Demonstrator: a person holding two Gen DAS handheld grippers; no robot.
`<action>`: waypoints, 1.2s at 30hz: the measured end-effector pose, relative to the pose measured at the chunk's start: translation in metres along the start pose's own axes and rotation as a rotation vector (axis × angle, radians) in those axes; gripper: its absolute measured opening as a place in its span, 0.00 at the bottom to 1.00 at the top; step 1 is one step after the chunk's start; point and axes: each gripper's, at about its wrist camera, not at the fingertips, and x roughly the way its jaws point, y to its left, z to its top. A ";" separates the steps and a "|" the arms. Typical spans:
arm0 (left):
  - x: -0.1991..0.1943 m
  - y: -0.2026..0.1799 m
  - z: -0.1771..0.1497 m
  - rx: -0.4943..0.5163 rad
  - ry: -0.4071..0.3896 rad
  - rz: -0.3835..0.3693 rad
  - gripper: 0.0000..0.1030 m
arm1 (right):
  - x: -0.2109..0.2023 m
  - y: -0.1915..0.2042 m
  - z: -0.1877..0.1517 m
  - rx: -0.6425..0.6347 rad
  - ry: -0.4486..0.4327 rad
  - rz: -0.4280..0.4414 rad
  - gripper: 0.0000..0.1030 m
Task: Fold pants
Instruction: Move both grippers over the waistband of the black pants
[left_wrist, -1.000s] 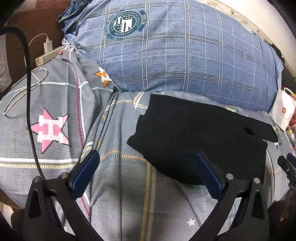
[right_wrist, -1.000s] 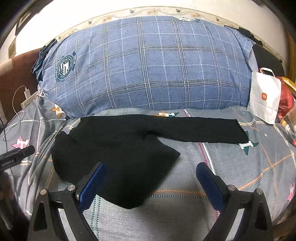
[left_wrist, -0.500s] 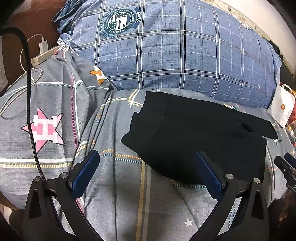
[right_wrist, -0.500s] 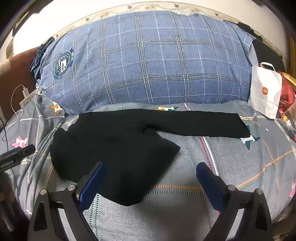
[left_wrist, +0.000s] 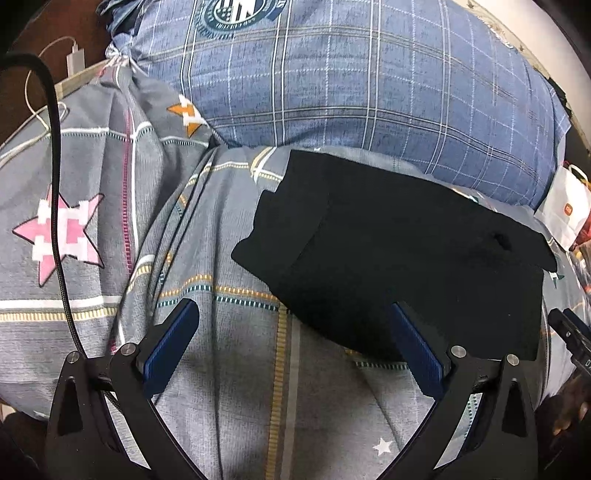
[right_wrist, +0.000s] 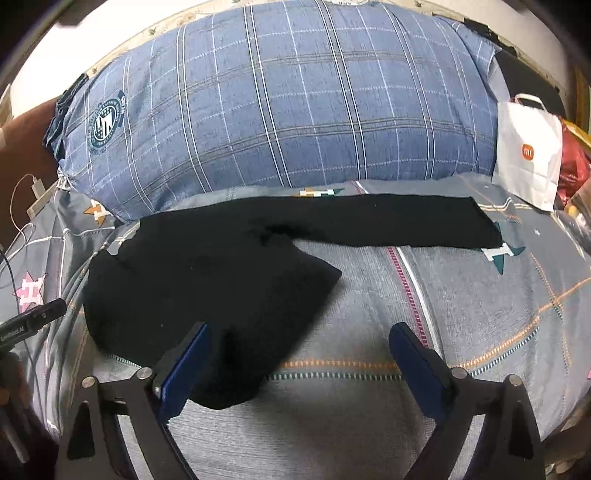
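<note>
Black pants (right_wrist: 229, 280) flat on bed (right_wrist: 369, 413), just below big blue plaid pillow (right_wrist: 288, 110). One leg stretched out straight toward the right, cuff end near white paper bag (right_wrist: 526, 155) but not touching it. Other leg looks doubled back over waist/seat area, making a thick wedge w/ a rounded tip pointing to near edge of bed. Judged approx. one fold in: near leg shortened, far leg not yet folded. Left to do, prob.: bring long leg in over body, then halve bundle and square edges. Some wrinkling at crotch, hard to read in black fabric.

Left gripper (left_wrist: 295, 343) hovering low over waist-side corner, jaws spread wide, nothing held; right finger over pants edge, left finger over bare sheet. Right gripper (right_wrist: 299, 354) likewise wide apart and empty, left finger over wedge tip, right finger over sheet. Contact w/ fabric: can't tell for either.

Further out: white charger and cable (left_wrist: 75, 59) at left bedside, black cable (left_wrist: 55, 184) draped across the star-print sheet.
</note>
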 end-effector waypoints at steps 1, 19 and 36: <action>0.002 0.000 0.001 -0.003 0.003 0.000 0.99 | 0.001 -0.002 0.000 0.008 0.002 0.004 0.90; 0.007 0.002 0.002 -0.016 0.013 0.001 0.99 | 0.012 0.007 0.002 0.014 0.026 0.026 0.90; 0.030 0.021 0.003 -0.099 0.088 -0.047 0.99 | 0.026 0.013 0.001 0.019 0.052 0.038 0.90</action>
